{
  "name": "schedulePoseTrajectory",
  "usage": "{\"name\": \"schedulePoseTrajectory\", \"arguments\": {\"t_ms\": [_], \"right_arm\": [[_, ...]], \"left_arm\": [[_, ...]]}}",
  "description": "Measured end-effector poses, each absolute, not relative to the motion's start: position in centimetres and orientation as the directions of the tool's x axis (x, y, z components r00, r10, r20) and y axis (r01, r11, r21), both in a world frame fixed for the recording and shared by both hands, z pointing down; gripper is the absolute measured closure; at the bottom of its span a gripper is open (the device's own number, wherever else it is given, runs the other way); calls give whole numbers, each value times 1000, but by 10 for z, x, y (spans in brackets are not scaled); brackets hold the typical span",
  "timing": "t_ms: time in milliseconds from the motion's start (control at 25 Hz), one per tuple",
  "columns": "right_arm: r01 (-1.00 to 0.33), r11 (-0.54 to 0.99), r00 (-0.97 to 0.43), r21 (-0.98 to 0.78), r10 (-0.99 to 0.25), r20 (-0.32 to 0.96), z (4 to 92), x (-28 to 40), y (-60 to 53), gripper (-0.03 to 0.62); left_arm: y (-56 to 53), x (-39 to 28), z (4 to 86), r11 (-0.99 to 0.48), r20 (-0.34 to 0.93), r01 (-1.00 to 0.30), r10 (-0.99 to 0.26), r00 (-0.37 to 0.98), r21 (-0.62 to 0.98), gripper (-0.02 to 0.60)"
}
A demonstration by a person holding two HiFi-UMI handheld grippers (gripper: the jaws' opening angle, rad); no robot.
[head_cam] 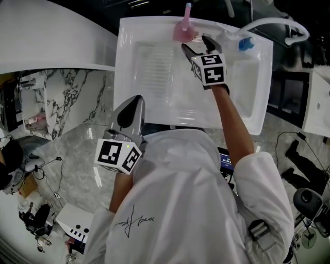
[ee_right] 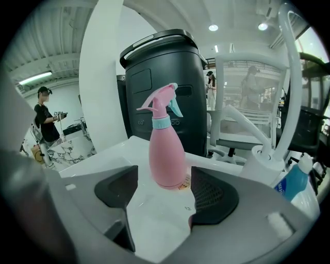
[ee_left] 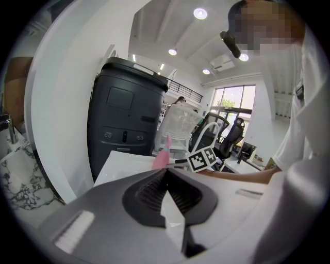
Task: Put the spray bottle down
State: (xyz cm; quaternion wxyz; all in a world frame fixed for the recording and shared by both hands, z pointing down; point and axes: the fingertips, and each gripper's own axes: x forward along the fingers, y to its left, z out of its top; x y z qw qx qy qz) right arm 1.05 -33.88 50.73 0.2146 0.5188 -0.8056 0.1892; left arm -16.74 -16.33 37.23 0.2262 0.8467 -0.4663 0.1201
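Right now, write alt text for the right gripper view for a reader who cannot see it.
A pink spray bottle stands upright on the white sink ledge, framed by the open jaws of the right gripper, with neither pad touching it. Behind it is a tall black bin; a blue bottle and a white curved faucet are at right.

An open-plan office or test lab with a mock washroom: a white washbasin [head_cam: 124, 67] beside marble-look panels [head_cam: 72, 98], plus office chairs [ee_left: 232, 136], recessed ceiling spotlights [ee_left: 200, 13] and tall windows [ee_left: 234, 103].
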Motion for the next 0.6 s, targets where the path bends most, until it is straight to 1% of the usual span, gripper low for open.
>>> {"name": "schedulePoseTrajectory", "arguments": {"t_ms": [200, 360, 520, 600], "right_arm": [[-916, 391, -376, -93, -753, 540, 500, 14, -329, 325], [-913, 394, -385, -103, -750, 538, 496, 16, -315, 350], [-918, 377, -383, -123, -761, 524, 487, 24, -304, 400], [-920, 372, -381, -125, -766, 517, 483, 27, -298, 437]], "left_arm": [[-158, -164, 370, -469, 405, -840, -736, 542, 271, 554], [-151, -161, 371, -474, 398, -838, -737, 546, 272, 554], [-146, -156, 370, -478, 388, -835, -739, 551, 274, 554], [-143, -155, 370, -479, 384, -834, -741, 551, 274, 554]]}}
